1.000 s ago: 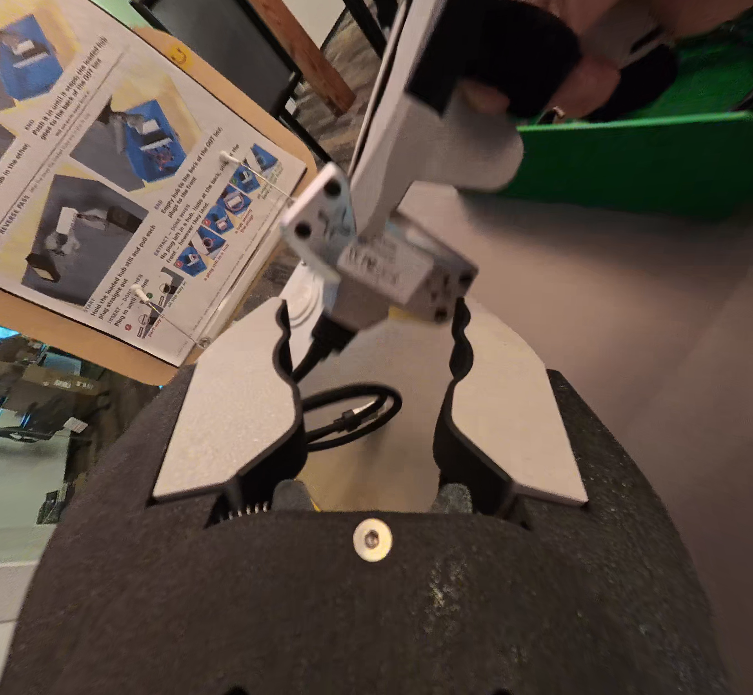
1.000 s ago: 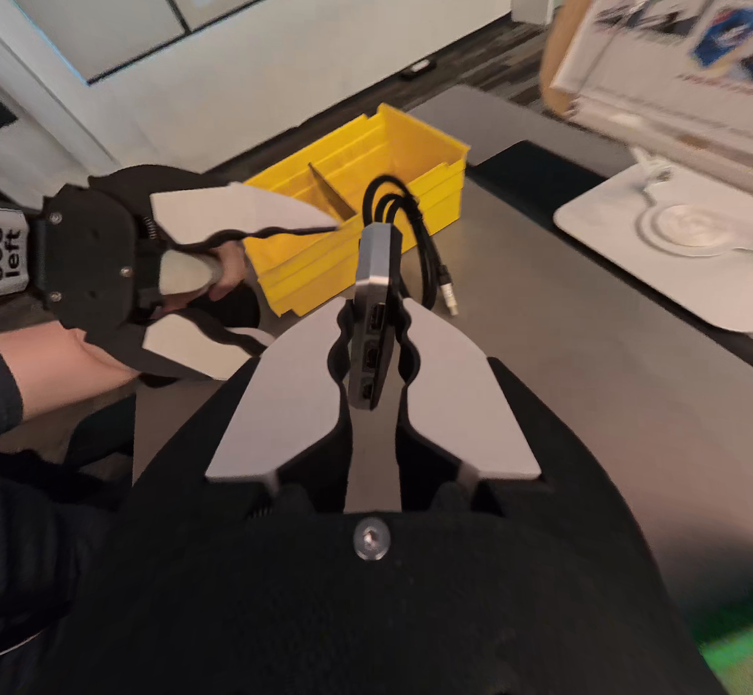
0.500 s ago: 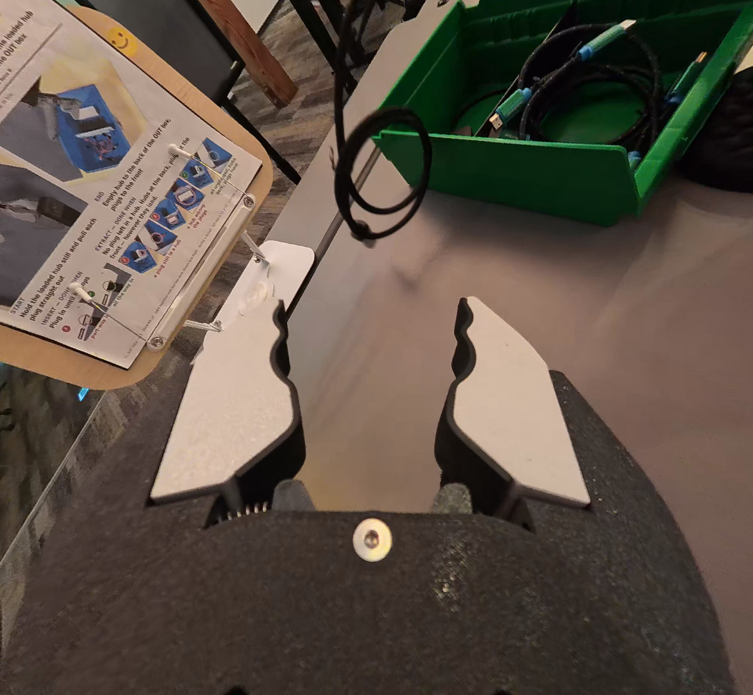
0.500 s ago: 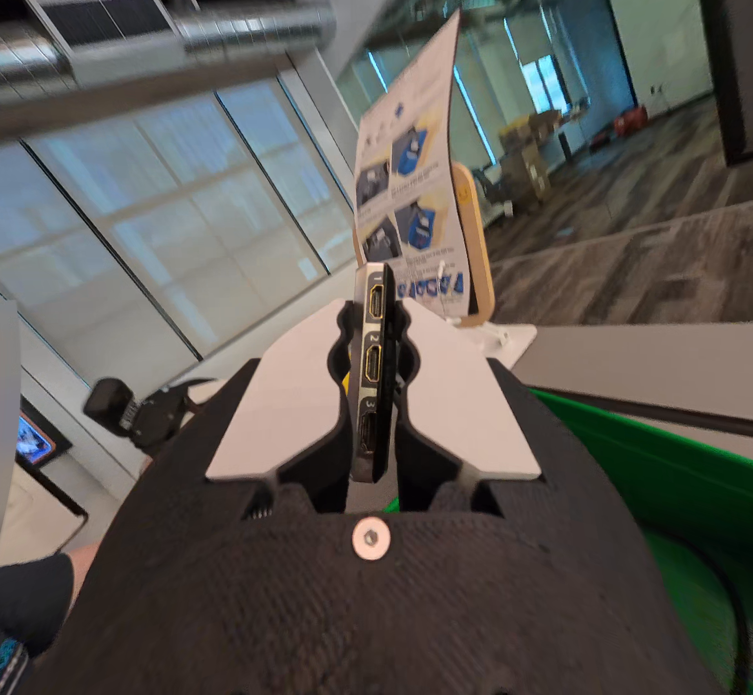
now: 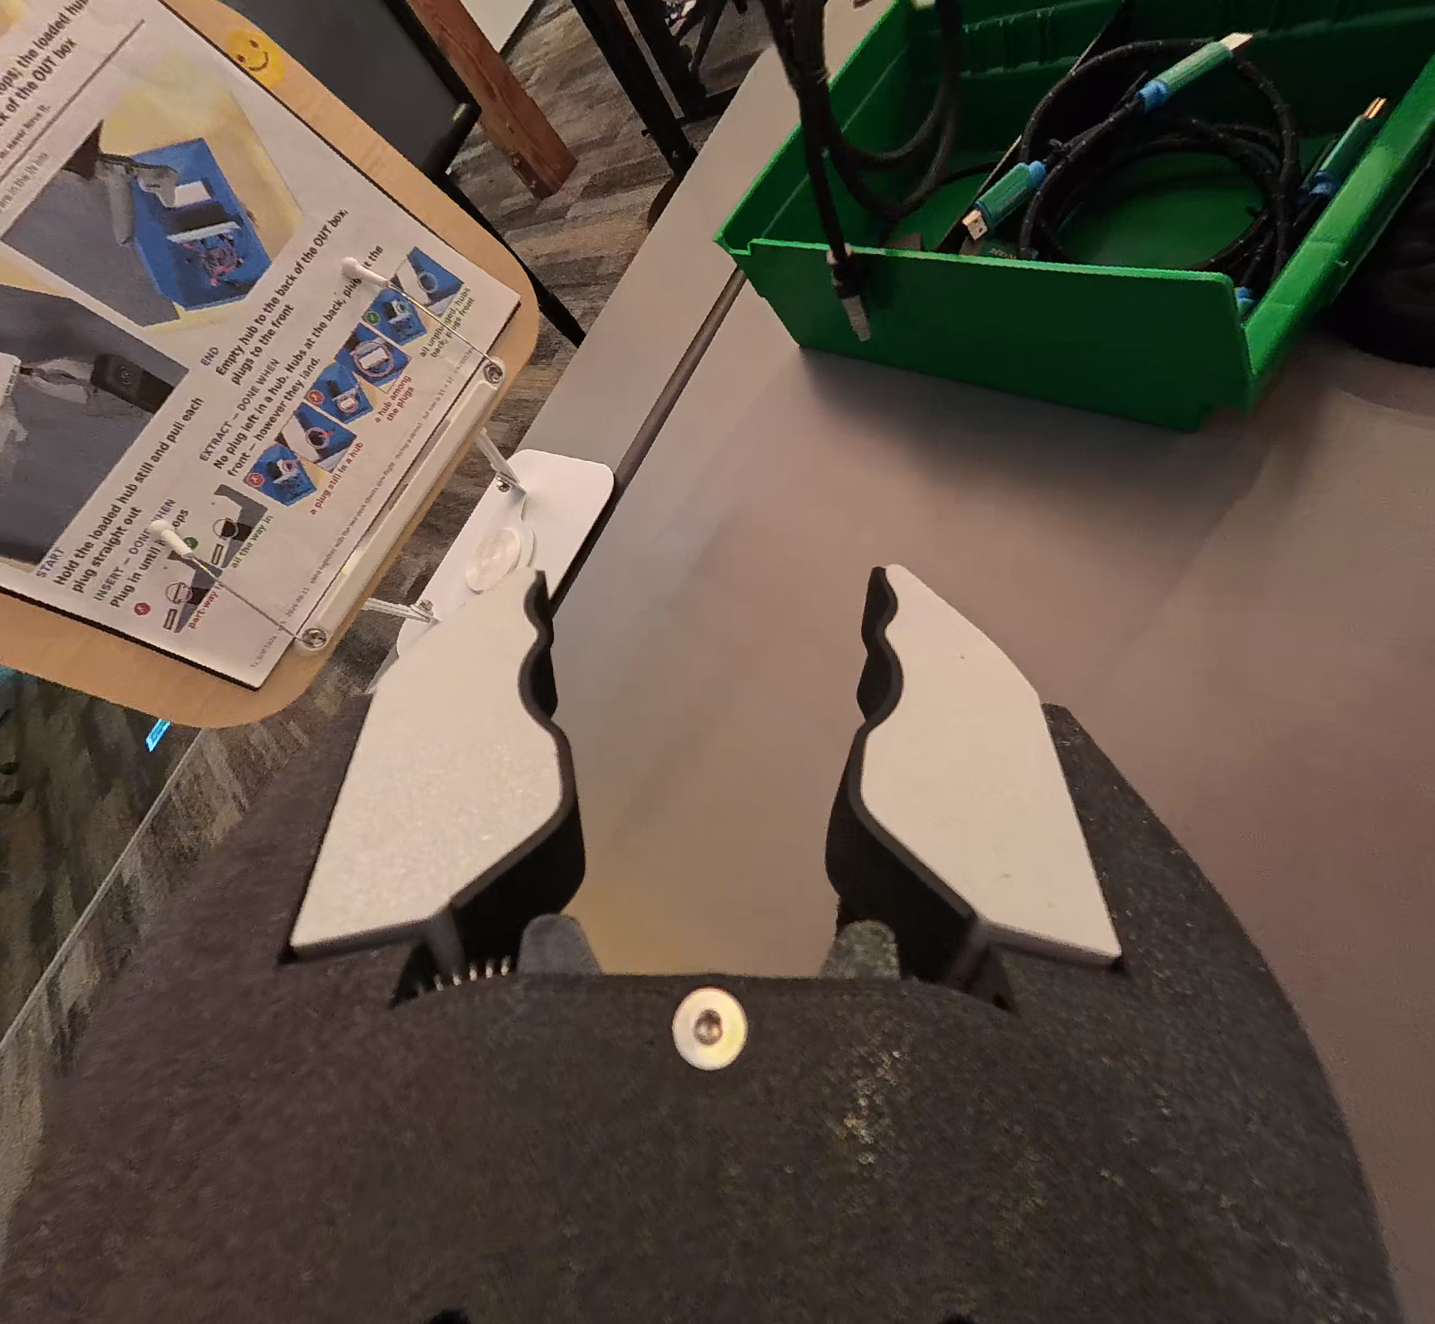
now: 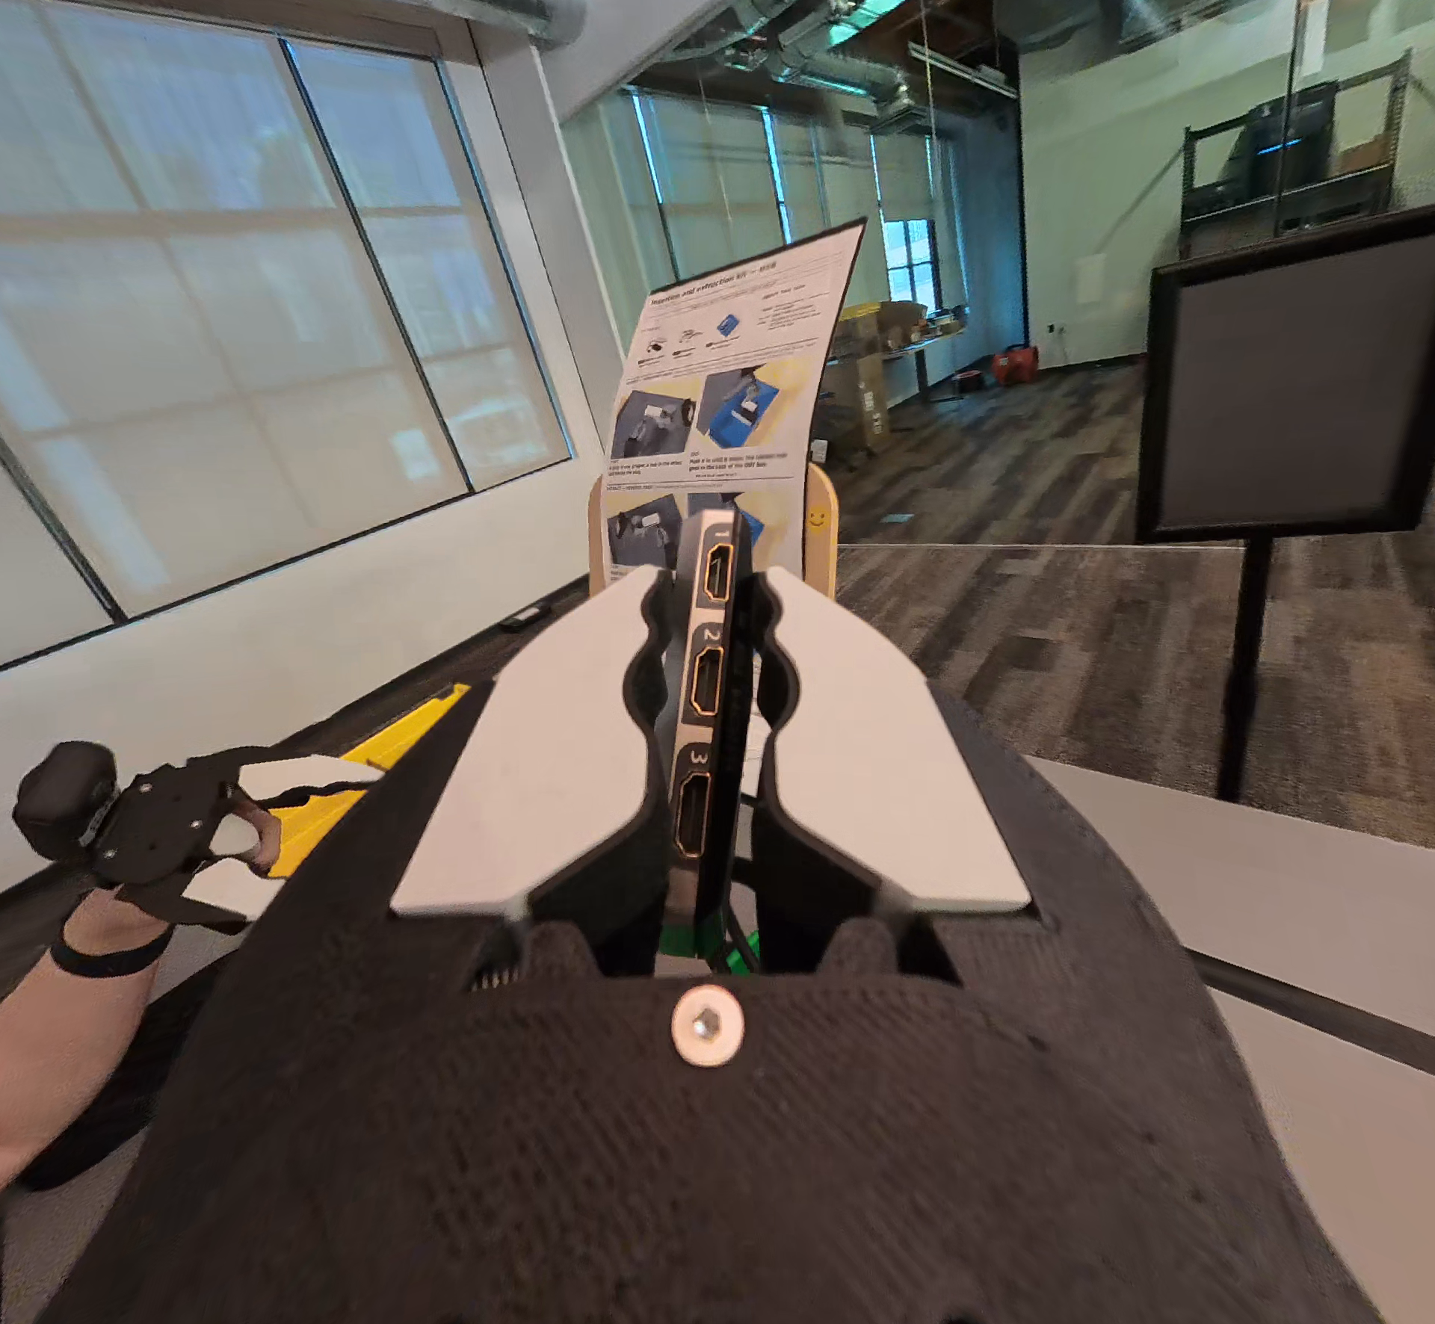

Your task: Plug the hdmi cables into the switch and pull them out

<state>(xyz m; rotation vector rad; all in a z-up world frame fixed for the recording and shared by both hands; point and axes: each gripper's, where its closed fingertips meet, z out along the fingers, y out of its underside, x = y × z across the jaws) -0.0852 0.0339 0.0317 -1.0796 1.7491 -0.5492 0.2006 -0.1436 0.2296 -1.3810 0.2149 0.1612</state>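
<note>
Looking through the left wrist view, I see my left gripper [image 5: 710,654] above the grey table [image 5: 971,510] with its two fingers spread wide and nothing between them. Ahead of it a black cable [image 5: 823,145] hangs down from above in a loop, and its plug end dangles in front of the near wall of the green bin [image 5: 1009,324]. Inside this bin lie coiled hdmi cables [image 5: 1165,153] with blue-green plugs. At the left a printed instruction sheet [image 5: 194,355] stands on a wooden board with a white base. In the right wrist view, my right gripper [image 6: 708,615] is pinching the switch [image 6: 710,689], a thin dark box held on edge between the fingers, raised above the table. Its three ports face the camera in a column and all three are empty. Behind it the same instruction sheet stands upright. At the lower left I see the left gripper farther away, held by a person's hand [image 6: 248,832], in front of a yellow bin [image 6: 388,759]. At the right stands a dark screen [image 6: 1289,394] on a pole.
</note>
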